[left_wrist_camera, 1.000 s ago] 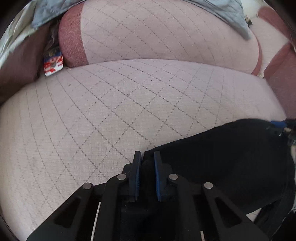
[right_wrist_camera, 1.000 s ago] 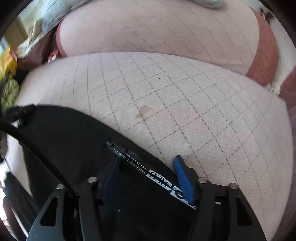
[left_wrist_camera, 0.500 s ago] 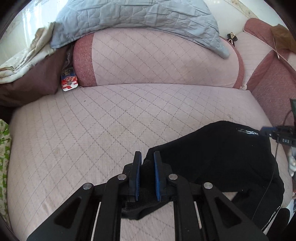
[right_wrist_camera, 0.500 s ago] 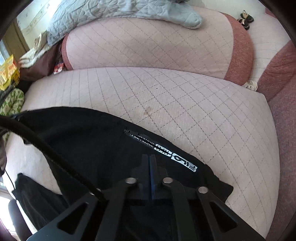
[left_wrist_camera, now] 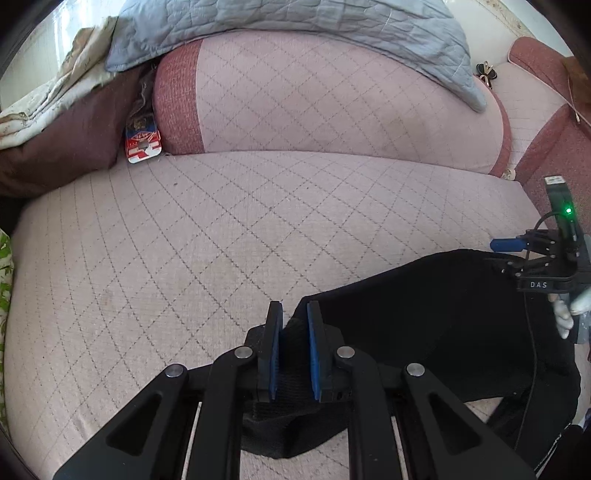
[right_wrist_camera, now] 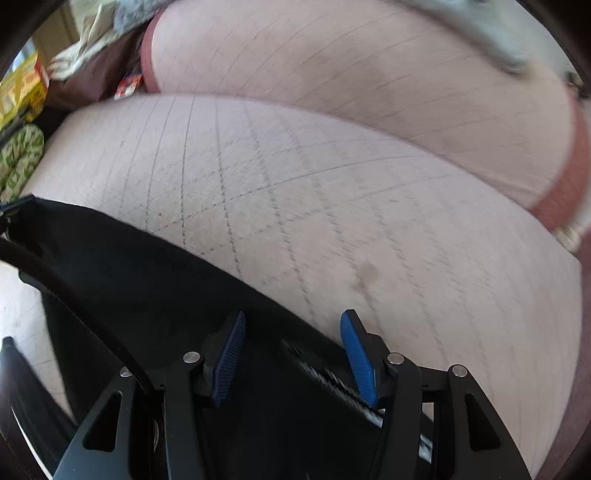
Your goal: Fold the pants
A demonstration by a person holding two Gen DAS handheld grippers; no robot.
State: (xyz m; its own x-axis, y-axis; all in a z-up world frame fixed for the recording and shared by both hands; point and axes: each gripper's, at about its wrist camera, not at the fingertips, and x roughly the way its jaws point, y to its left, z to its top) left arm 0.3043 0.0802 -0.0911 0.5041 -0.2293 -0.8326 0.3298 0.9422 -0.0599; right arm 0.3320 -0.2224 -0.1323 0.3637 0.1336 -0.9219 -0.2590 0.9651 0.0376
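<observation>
The black pants (left_wrist_camera: 424, 314) lie across the front of the pink quilted sofa seat (left_wrist_camera: 221, 240). My left gripper (left_wrist_camera: 293, 314) is shut on a bunched edge of the fabric, which hangs a little off the seat. At the right edge of that view a blue finger (left_wrist_camera: 506, 244) of the right gripper shows over the pants' far end. In the blurred right wrist view, my right gripper (right_wrist_camera: 291, 325) has its jaws opening. The pants (right_wrist_camera: 129, 266) and their zip with white lettering (right_wrist_camera: 332, 380) lie between the blue pads (right_wrist_camera: 356, 354), which do not press on the cloth.
A grey-blue quilt (left_wrist_camera: 314, 22) drapes over the sofa back. A red and blue packet (left_wrist_camera: 143, 142) is wedged beside a brown cushion (left_wrist_camera: 66, 147) at the left. A green-patterned cloth (right_wrist_camera: 18, 158) and a yellow box (right_wrist_camera: 22, 88) sit past the seat's left end.
The right gripper, shut on the pants half a second ago, now has its pads apart and has shifted sideways. The left gripper has lifted slightly with the fabric still pinched.
</observation>
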